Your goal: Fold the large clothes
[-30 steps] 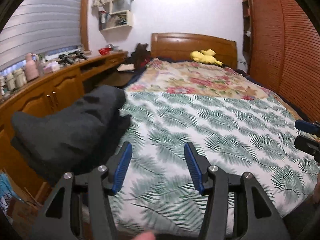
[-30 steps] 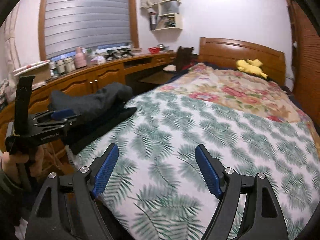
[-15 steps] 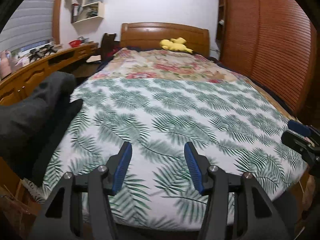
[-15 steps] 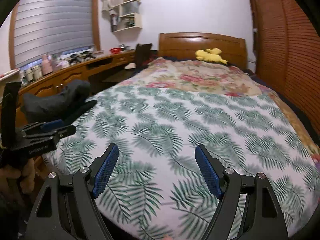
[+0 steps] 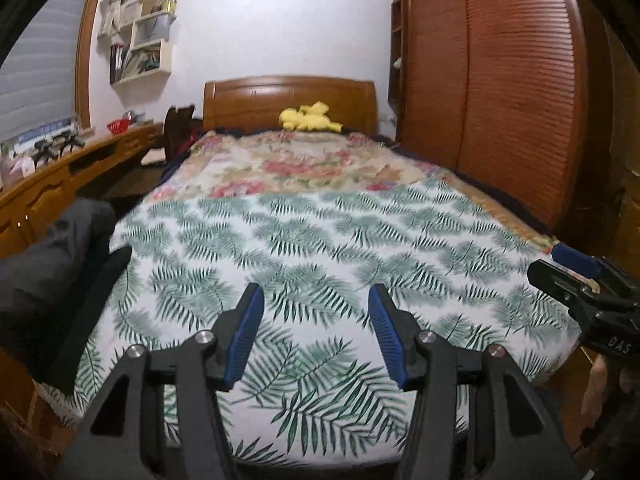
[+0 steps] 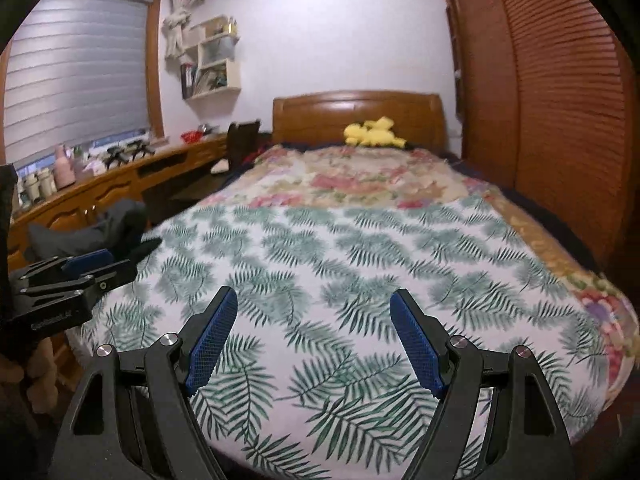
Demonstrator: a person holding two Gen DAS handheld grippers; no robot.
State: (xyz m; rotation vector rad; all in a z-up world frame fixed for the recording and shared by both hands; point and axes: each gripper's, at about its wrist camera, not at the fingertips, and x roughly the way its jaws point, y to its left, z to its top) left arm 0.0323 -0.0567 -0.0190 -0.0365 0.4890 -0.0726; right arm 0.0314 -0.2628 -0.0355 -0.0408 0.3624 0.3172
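A dark grey garment (image 5: 48, 264) lies heaped at the bed's left edge, partly on a black chair; it also shows in the right wrist view (image 6: 92, 232). My left gripper (image 5: 316, 300) is open and empty above the foot of the bed (image 5: 328, 240), right of the garment. My right gripper (image 6: 314, 304) is open and empty over the leaf-print sheet (image 6: 340, 264). Each gripper shows in the other's view: the right gripper (image 5: 576, 268) at the right edge, the left gripper (image 6: 80, 268) at the left edge.
A floral quilt (image 5: 304, 164) covers the far half of the bed, with a yellow plush toy (image 5: 308, 118) at the wooden headboard (image 5: 288, 100). A wooden desk (image 6: 120, 184) with bottles runs along the left wall. A slatted wardrobe (image 5: 500, 92) stands on the right.
Both grippers have swung right, away from the dark garment, and now face straight up the bed. The garment has slid toward the left edge of both views. Both stay open.
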